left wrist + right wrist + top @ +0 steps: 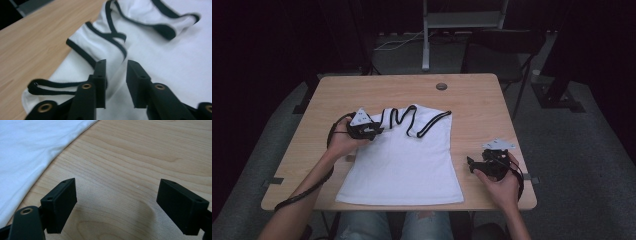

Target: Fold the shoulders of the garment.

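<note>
A white sleeveless top [407,160] with black trim lies on the wooden table [472,100], its hem toward the person and its straps [412,120] bunched at the far end. My left gripper [374,131] sits at the top's upper left corner. In the left gripper view its jaws [116,65] stand a little apart over the rumpled fabric [162,62] near a black-edged strap [82,51], and the pads press on nothing. To the right of the top, my right gripper [472,164] rests open; the right gripper view shows its jaws [117,192] wide over bare wood beside the cloth's edge [25,150].
A small round dark disc [441,86] sits near the table's far edge. A metal stand [426,35] and a dark chair [507,55] stand on the floor behind the table. Bare wood surrounds the top on the left, right and far sides.
</note>
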A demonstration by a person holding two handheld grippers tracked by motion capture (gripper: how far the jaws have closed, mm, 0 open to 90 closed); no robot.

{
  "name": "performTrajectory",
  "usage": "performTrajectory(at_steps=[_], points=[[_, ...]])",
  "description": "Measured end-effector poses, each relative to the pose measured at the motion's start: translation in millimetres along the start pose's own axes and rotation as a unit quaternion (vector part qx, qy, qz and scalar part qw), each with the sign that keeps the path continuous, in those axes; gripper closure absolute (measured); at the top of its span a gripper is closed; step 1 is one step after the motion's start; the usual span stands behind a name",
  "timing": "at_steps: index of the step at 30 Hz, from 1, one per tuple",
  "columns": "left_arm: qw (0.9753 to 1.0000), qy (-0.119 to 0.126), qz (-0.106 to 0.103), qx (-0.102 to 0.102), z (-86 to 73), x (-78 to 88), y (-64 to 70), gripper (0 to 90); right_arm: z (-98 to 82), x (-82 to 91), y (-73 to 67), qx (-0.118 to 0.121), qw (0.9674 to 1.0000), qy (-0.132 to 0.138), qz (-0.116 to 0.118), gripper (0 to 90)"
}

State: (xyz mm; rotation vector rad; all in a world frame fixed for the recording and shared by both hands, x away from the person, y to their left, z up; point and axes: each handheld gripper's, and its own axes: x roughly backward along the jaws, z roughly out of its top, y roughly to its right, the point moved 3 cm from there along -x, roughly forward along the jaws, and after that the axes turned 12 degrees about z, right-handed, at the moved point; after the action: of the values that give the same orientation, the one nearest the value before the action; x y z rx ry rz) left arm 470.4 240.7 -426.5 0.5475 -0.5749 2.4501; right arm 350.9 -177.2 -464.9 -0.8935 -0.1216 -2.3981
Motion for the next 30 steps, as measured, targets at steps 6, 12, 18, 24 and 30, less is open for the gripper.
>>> performTrajectory(at_steps=[6,12,18,24,30], points=[[0.9996,-0.023,0.016,0.011,21.5,-23.6,-24.8,57.8,0.3,-0.3,-0.8,0.005,1.0000,0.000,0.000,15.9],[0.9973,-0.057,0.013,0.043,26.4,-61.5,-35.5,55.4,0.4,-0.7,-0.8,0.007,1.0000,-0.002,0.002,15.9],[0.9933,-0.089,-0.016,0.072,17.5,-80.7,-34.9,55.7,0.1,-1.0,-2.1,0.013,0.9999,-0.004,-0.001,15.9],[0.9917,-0.098,-0.038,0.074,12.7,-80.5,-33.2,72.8,0.2,-1.1,-2.4,0.013,0.9999,-0.004,-0.002,15.9],[0.9942,-0.082,-0.039,0.058,20.0,-72.4,-29.9,84.4,0.2,-1.1,-2.2,0.011,0.9999,-0.005,-0.003,15.9]])
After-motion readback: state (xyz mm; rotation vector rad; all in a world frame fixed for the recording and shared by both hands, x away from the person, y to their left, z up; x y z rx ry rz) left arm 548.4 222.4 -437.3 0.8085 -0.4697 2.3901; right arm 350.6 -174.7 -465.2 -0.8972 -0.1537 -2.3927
